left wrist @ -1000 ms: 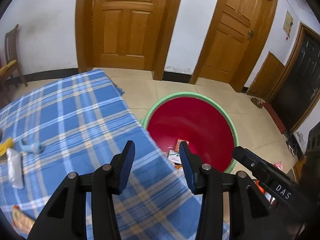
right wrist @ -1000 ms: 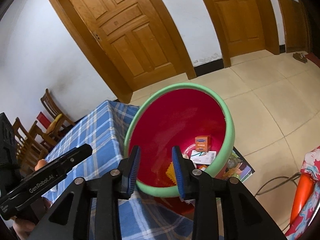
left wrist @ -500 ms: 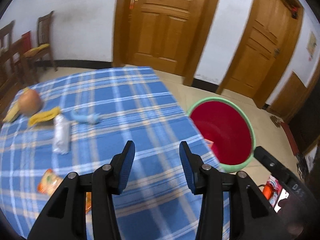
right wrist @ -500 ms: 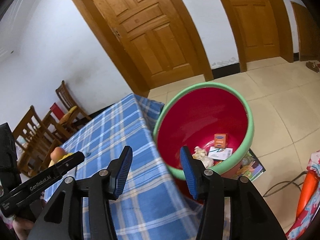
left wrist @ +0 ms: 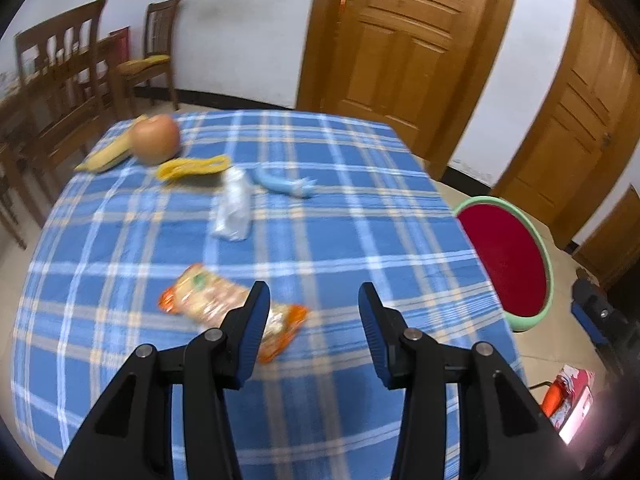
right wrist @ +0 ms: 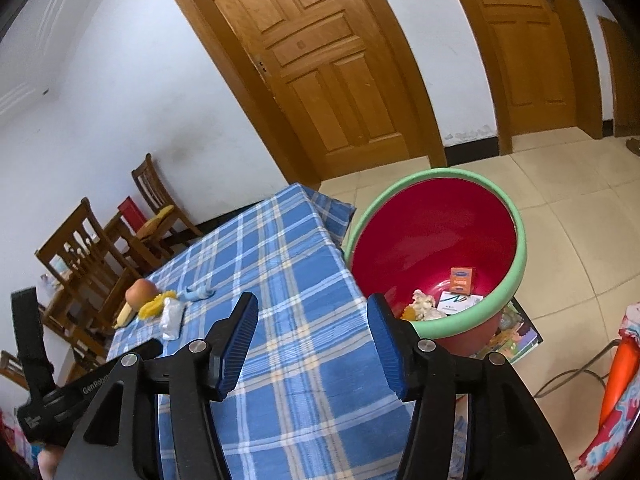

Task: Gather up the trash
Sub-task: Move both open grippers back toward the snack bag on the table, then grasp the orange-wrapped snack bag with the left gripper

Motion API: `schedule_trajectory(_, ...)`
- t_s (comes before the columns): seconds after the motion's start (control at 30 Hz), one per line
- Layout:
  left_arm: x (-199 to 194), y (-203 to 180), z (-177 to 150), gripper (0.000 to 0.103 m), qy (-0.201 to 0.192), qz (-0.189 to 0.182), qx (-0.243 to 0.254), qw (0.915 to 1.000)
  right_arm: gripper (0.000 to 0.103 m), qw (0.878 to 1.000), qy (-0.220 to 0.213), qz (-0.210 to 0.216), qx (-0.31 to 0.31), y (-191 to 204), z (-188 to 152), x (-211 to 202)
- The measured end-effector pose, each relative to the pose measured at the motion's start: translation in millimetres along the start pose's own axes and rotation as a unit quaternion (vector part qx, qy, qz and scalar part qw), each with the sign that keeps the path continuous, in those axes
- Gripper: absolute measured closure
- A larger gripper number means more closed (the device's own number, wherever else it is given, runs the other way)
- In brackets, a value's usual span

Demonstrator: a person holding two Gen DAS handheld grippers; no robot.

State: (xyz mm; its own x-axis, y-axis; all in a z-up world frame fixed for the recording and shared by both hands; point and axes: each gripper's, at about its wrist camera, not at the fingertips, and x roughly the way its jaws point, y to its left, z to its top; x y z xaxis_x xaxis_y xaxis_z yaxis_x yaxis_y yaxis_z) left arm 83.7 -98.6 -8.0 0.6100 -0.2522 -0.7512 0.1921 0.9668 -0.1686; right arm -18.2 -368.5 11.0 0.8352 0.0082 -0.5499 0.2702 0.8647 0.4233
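Left tongs [left wrist: 312,300] swung from bin [left wrist: 549,276] to table, one snack packet [left wrist: 208,296], one apple [left wrist: 156,139]

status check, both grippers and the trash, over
Left hand-held gripper open, empty, above orange snack wrapper on blue plaid tablecloth. Right hand-held gripper empty, jaws opening beside red bin with green rim. Nothing blocking.

One apple [left wrist: 155,139] — one snack packet [left wrist: 224,304] — one bin [right wrist: 436,256] — two doors [right wrist: 320,64].
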Motion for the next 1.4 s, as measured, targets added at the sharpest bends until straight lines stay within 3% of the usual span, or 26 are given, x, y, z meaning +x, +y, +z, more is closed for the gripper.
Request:
schedule_trajectory(0.13,2.3,17.6,-7.9,0.051,0.011,0.013,-0.028,0.9995,0.044,1.0,0.003,0.002,-0.01,5.9,-3.9,-0.4)
schedule_trajectory(0.27,8.9,30.4,-13.4,0.036,0.022,0.029,-0.049,0.9981,0.043,1.0,0.008,0.002,-0.012,8.0,-6.5,2.0)
schedule_trajectory(0.47,25.7,41.2,-18.5,0.034,0.047,0.038,-0.08,0.995,0.042,1.0,0.013,0.004,-0.017,11.8,-9.7,5.9)
schedule_trajectory(0.77,47.3,51.4,-7.7,0.033,0.038,0.044,-0.111,0.9921,0.042,1.0,0.018,-0.003,-0.009,7.2,-11.3,9.2)
schedule_trajectory(0.9,59.3,53.8,-4.6,0.033,0.048,0.055,-0.109,0.9914,0.042,1.0,0.021,-0.007,-0.006,4.8,-11.7,11.3)
schedule_trajectory(1.13,64.1,35.7,-10.3,0.033,0.045,0.092,-0.033,0.9942,0.042,1.0,0.026,-0.007,-0.004,3.9,-12.9,15.4)
schedule_trajectory(1.23,62.0,34.6,-10.6,0.05,0.043,0.086,-0.022,0.9951,0.042,1.0,0.028,-0.006,-0.006,5.8,-13.7,16.2)
schedule_trajectory(1.4,60.0,40.1,-10.0,0.063,0.043,0.068,-0.025,0.9965,0.042,1.0,0.027,-0.002,-0.013,9.9,-13.7,15.1)
